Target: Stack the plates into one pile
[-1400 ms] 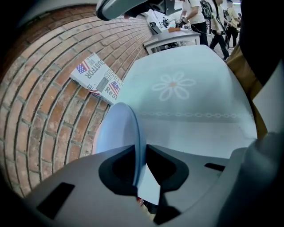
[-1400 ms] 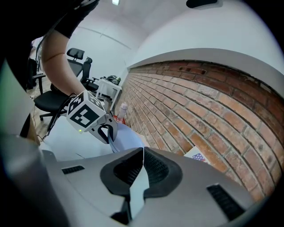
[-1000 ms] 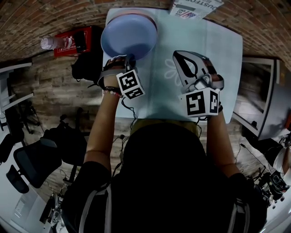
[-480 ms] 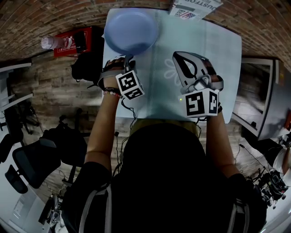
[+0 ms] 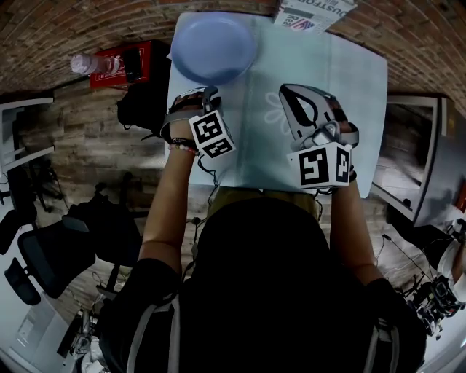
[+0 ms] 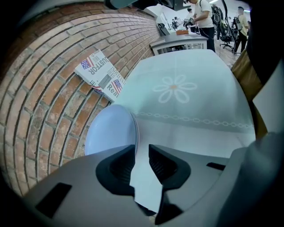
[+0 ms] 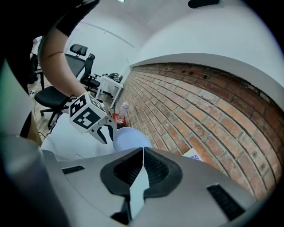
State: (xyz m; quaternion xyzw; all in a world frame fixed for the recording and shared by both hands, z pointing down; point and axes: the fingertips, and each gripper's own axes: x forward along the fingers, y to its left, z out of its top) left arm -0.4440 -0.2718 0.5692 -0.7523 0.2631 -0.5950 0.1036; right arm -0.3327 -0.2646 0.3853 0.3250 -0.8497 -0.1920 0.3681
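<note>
One plate pile (image 5: 212, 47); left gripper (image 6: 142, 153) jaws apart, empty; right gripper (image 7: 143, 155) closed.

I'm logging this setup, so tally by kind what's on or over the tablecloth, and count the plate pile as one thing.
Pile of blue plates: 1 (the number of plates in it can't be told)
Newspaper: 1
Grippers: 2, the left gripper and the right gripper
Total: 4
</note>
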